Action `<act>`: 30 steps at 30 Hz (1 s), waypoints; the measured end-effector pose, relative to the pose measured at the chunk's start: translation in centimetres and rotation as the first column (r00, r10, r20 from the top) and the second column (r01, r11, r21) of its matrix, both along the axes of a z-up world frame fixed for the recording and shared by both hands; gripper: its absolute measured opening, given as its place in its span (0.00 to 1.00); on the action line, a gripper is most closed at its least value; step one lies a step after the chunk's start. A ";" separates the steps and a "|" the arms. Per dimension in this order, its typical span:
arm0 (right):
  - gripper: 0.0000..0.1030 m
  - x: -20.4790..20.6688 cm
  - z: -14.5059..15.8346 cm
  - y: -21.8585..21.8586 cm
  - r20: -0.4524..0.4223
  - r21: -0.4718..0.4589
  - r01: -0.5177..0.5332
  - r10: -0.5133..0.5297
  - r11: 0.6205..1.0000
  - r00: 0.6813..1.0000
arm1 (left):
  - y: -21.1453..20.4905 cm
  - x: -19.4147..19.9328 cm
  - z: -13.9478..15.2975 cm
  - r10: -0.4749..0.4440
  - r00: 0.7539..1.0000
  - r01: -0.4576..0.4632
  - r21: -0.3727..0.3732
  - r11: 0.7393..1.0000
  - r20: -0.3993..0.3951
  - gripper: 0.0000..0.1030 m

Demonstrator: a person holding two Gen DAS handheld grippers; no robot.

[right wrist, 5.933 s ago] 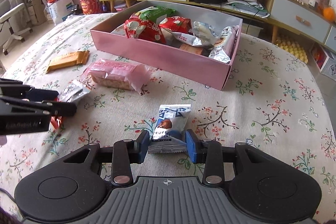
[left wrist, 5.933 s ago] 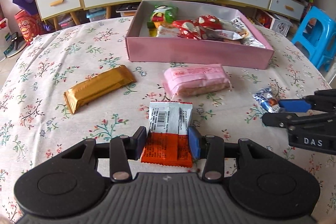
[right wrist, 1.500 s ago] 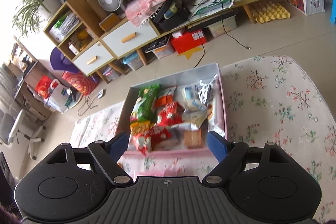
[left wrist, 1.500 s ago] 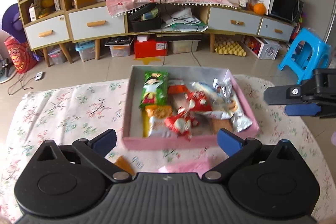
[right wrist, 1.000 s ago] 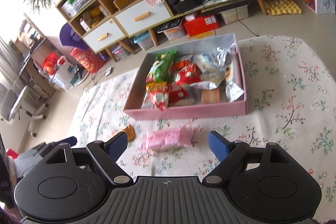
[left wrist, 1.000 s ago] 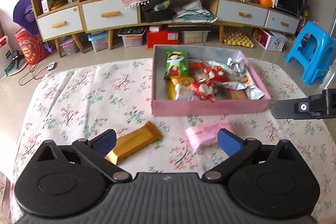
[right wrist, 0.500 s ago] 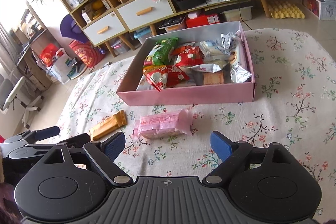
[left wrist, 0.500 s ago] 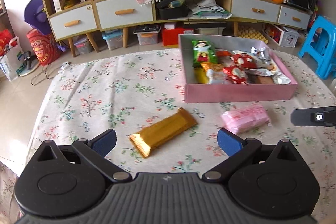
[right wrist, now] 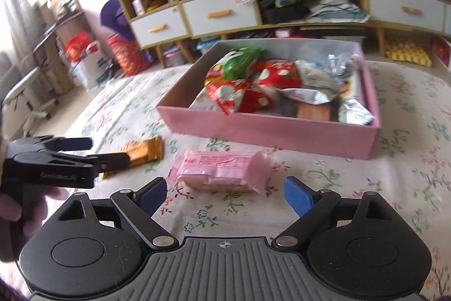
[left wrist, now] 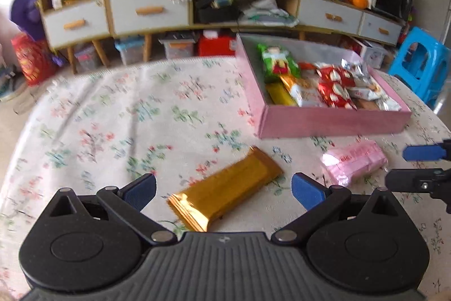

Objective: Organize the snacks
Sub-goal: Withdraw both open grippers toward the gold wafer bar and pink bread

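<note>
Gold foil bar [left wrist: 225, 189] lies slantwise on the flowered bench [left wrist: 112, 117], just ahead of the left tongs [left wrist: 224, 188], whose blue pads stand wide with nothing held. A pink pack [right wrist: 222, 169] lies crosswise just ahead of the right tongs [right wrist: 225, 195], which are also wide and empty. Farther off and to the right sits the pink box [left wrist: 332, 120], already crowded with snacks.

Both tongs look set to pick up a snack each. To do it well, the left should come down with a pad on each long edge of the bar, near its middle, because foil slips and a grip at one end would let it swing. The right should straddle the pack across its narrow width and close gently, since the contents look crushable.

The left view shows the bar whole, plus one blue pad of the right tongs at the far right edge. The right view shows the pack's printed top and crimped ends; there the left tongs and a hand [right wrist: 17, 210] cover much of the bar.
</note>
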State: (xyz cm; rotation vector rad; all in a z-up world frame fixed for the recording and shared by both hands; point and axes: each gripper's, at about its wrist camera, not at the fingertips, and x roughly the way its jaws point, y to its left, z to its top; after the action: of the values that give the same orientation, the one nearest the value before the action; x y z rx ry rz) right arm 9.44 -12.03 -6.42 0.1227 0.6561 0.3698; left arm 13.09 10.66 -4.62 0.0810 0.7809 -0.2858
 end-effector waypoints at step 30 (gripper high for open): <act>0.89 2.2 0.0 2.6 0.012 -0.171 -0.229 0.234 0.958 0.972 | -0.7 0.6 -0.8 -0.054 0.997 0.061 0.101 0.993 -0.063 0.88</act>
State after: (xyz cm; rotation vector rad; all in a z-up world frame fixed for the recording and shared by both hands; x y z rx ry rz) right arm 11.64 -9.42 -6.40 -0.1228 0.6691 0.5388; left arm 13.66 9.99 -5.47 0.1926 0.8538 -0.3038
